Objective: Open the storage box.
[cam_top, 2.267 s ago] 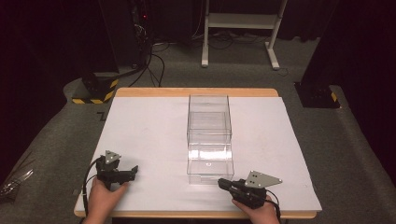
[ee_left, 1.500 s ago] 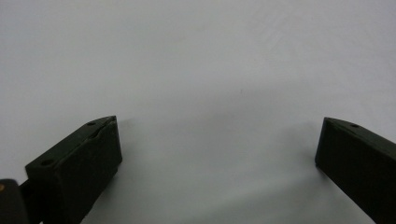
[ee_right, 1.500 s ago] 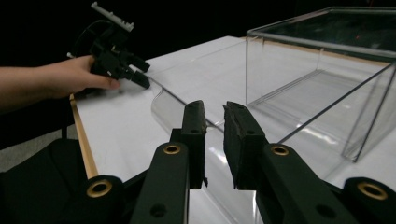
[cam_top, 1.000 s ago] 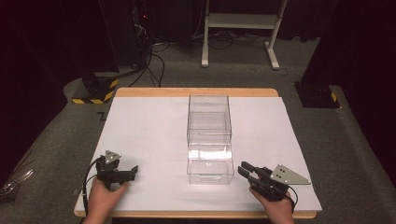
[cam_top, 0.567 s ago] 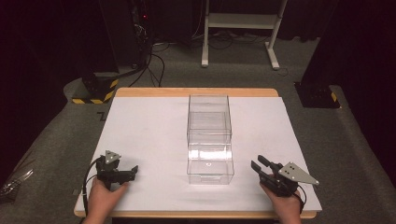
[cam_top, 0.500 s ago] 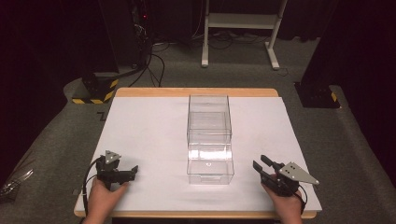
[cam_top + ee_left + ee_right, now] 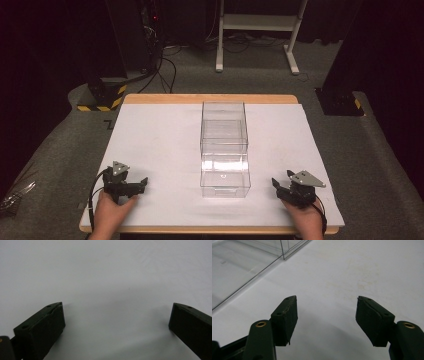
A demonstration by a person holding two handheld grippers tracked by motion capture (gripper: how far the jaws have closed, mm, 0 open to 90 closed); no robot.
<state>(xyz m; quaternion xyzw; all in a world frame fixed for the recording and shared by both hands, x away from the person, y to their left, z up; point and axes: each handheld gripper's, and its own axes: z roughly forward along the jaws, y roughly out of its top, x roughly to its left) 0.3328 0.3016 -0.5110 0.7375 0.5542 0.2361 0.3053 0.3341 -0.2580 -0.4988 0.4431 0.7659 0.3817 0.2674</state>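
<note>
Right hand-held gripper [image 7: 281, 188] rests low at the near right of the tabletop [image 7: 160, 145]; its jaws have just been opening and now stand wide, nothing between them. In the right gripper view the gap [image 7: 326, 315] frames bare white surface, with a clear corner of the box off to the upper left. Left hand-held gripper [image 7: 137, 186] sits at the near left, jaws also spread wide and empty; the left gripper view [image 7: 116, 322] has blank white sheet between the pads.

Work item: a clear, rectangular plastic drawer box [image 7: 223, 127] standing mid-tabletop, with its transparent drawer [image 7: 225, 175] pulled out toward the person. The drawer front lies between the two grippers, well apart from each. Drawer looks empty as far as the high view can tell.

Judgement: the box appears released and both hands parked.

Risks from here:
- Transparent walls give poor edge contrast; a jaw approaching the drawer front could misjudge the rim and strike it instead of straddling it.
- The box is light and unrestrained; a one-sided push on the drawer would likely skate the whole unit across the smooth white sheet or twist it.
- An off-centre push could rack the drawer and jam it in its shell.
- Trailing cables [image 7: 92, 200] near the table edge could snag on a reach.
</note>
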